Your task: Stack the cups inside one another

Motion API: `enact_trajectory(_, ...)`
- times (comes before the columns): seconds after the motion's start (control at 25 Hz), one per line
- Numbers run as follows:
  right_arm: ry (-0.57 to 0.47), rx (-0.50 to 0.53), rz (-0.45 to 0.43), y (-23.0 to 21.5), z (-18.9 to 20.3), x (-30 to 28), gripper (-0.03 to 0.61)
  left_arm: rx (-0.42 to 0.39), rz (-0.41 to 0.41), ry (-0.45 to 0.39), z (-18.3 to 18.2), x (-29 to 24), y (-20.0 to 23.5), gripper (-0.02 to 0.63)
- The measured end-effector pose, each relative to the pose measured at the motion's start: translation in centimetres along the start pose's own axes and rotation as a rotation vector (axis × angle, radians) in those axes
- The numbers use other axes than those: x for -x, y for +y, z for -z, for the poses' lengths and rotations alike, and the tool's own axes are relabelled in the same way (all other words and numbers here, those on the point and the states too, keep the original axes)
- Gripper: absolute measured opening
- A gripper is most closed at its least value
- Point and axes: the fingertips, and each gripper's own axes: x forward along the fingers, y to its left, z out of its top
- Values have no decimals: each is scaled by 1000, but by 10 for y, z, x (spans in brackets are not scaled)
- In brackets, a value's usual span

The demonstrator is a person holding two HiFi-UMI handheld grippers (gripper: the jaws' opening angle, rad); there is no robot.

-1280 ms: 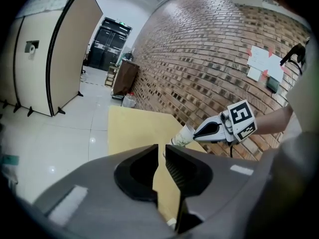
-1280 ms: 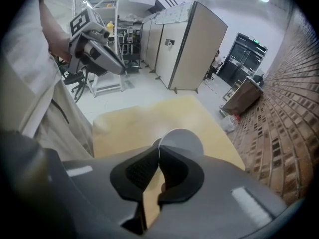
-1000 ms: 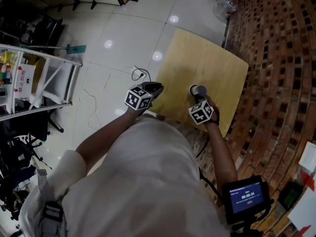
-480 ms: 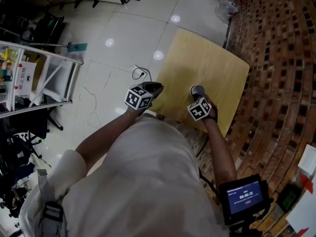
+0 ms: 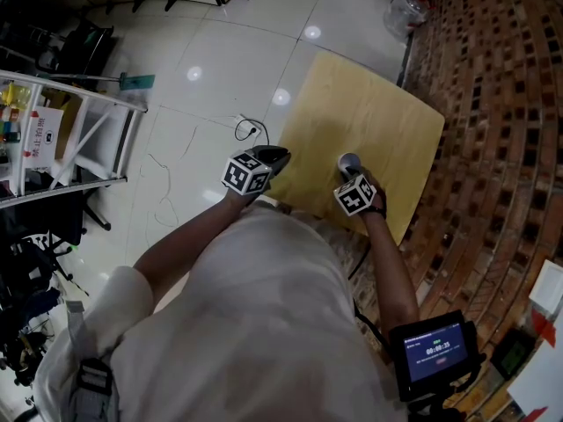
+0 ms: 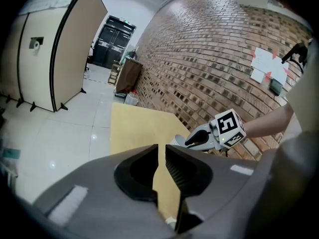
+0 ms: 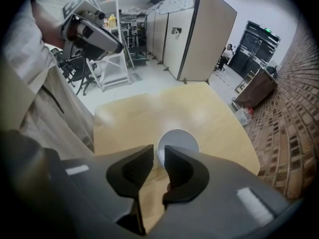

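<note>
Over the left edge of the wooden table [image 5: 369,104], the left gripper [image 5: 280,155] hung with its jaws a little apart and nothing between them. It was well apart from the cup.

Close to the table's near edge stood the white cup [image 7: 178,139], upright, with its open mouth up. I could not tell if more cups sat inside it.

Right above it, pointing steeply down, was the right gripper [image 7: 158,156]. Its jaws had just been opening. The near side of the cup's rim sat in the gap between them. The pads did not seem to press on it, so the cup was let go and stood on its own.

The step looked like letting the cup go once it was set down. To do that well, the jaws needed to open more first, so that no pad rubbed the rim. After that, the right gripper needed to go straight up, not sideways. If it slid sideways, a pad could catch the thin rim and tip the cup over. The left gripper did best to keep out of the way.
</note>
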Motion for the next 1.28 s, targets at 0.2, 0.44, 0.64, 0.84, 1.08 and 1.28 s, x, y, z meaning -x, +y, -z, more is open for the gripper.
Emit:
enact_trajectory(0.2,-16,6,16,3,-2,3,74,-11,5,0,2,-2,0,66)
enact_trajectory(0.44,-10,-27,31,9,0,0,72,-21,21,15,4,-2,-4,66)
enact_trajectory(0.64,-33,-53,64,2,-3,-3,72,-40,24,12,3,0,-5,66)
enact_trajectory(0.84,-111,-125,111,-9,-13,14,72,-79,43,9,-2,1,-8,75)
enact_trajectory(1.08,-268,-267,160,-24,-23,49,72,-122,68,-40,-23,-2,-17,92)
enact_trajectory(1.28,-424,-351,203,-35,-35,96,71,-149,59,-68,-32,-3,-21,101)
